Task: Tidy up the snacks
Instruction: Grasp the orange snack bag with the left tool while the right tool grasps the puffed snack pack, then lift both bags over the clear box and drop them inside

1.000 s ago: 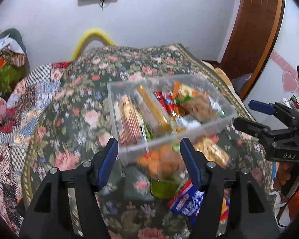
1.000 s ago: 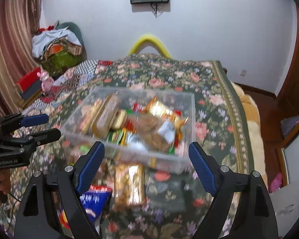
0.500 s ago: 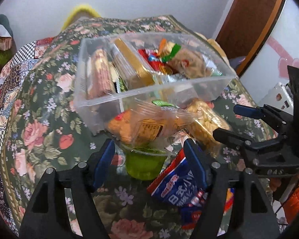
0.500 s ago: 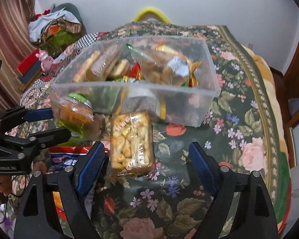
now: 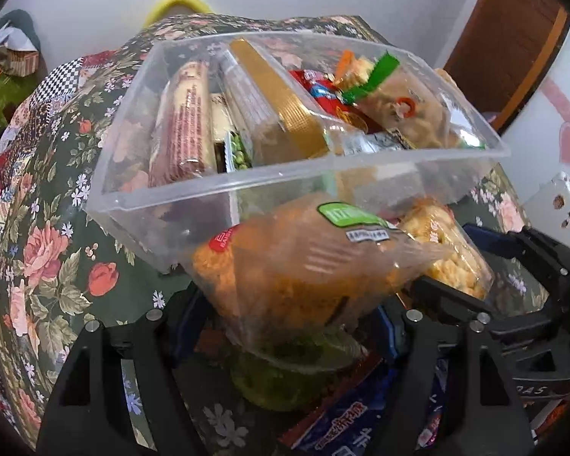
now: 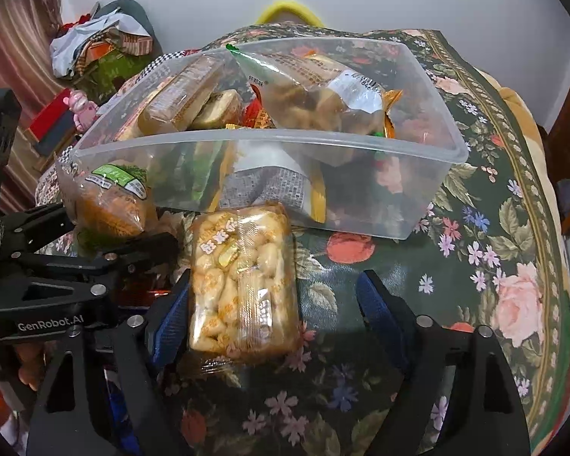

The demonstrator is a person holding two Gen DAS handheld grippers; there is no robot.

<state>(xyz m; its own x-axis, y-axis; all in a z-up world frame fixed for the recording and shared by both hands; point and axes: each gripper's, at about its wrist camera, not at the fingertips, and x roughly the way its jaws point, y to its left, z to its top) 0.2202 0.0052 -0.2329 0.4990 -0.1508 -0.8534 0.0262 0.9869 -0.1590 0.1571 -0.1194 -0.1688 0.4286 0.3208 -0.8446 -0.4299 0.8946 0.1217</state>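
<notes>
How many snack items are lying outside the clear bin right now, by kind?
Clear bag of orange snacks: 1
Clear pack of pale puffed pieces: 1
Green cup under the orange bag: 1
Blue and red packet: 1
Total: 4 visible outside the clear bin; more could be hidden behind the grippers.

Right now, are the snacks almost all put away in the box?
Many are: the clear box already holds several packets. Not finished, though. The left tongs, which have just been opening, straddle an orange snack bag; the right tongs, just closing, straddle a puffed snack pack. Neither looks lifted yet. A blue packet also waits on the bedspread.
</notes>
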